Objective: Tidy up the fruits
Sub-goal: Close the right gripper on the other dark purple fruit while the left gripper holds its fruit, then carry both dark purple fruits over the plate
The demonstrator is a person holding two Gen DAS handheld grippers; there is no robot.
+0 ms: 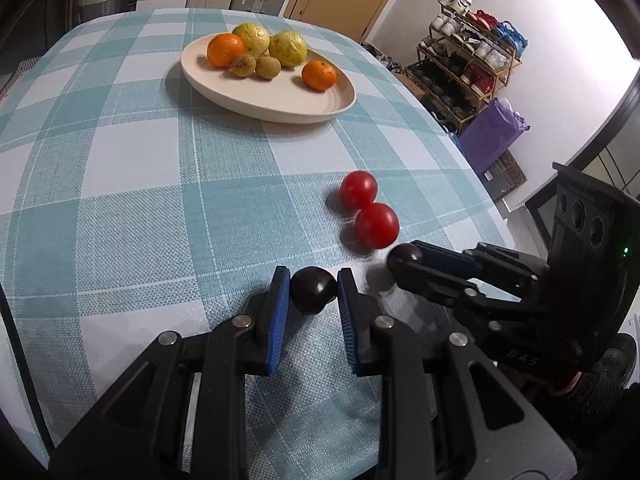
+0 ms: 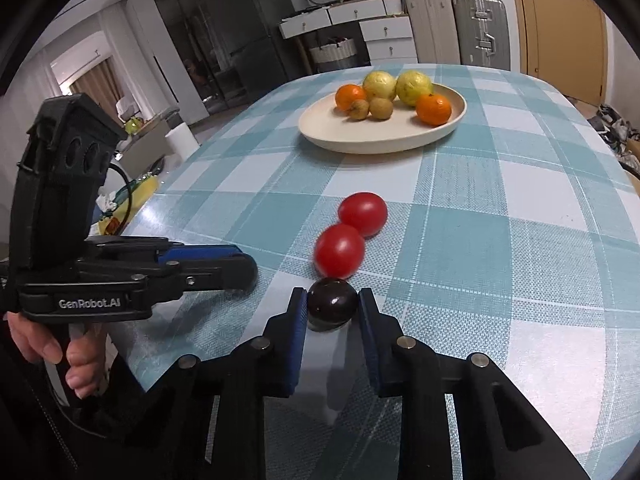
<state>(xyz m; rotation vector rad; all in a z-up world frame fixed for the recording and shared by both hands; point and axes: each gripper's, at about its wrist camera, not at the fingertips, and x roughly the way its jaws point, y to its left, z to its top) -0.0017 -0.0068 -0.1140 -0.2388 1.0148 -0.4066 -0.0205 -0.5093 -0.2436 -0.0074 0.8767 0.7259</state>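
Note:
My left gripper [image 1: 313, 289] is shut on a dark plum [image 1: 312, 289] just above the checked cloth. My right gripper [image 2: 333, 307] is shut on a second dark plum [image 2: 332, 307]; it also shows in the left wrist view [image 1: 405, 257]. Two red tomatoes [image 1: 359, 190] [image 1: 377, 225] lie touching each other just beyond both grippers, also seen in the right wrist view [image 2: 363, 213] [image 2: 339, 251]. Farther back a cream plate [image 1: 280, 100] [image 2: 360, 142] holds two oranges [image 1: 225, 50] [image 1: 319, 75], two yellow-green fruits [image 1: 251, 38] and two small brown fruits [image 1: 243, 65].
The table [image 1: 120, 180] has a teal and white checked cloth and drops off at the right edge. A shoe rack [image 1: 468, 60] and a purple bag [image 1: 494, 132] stand beyond it. The left hand-held unit [image 2: 80, 240] sits at the table's left edge.

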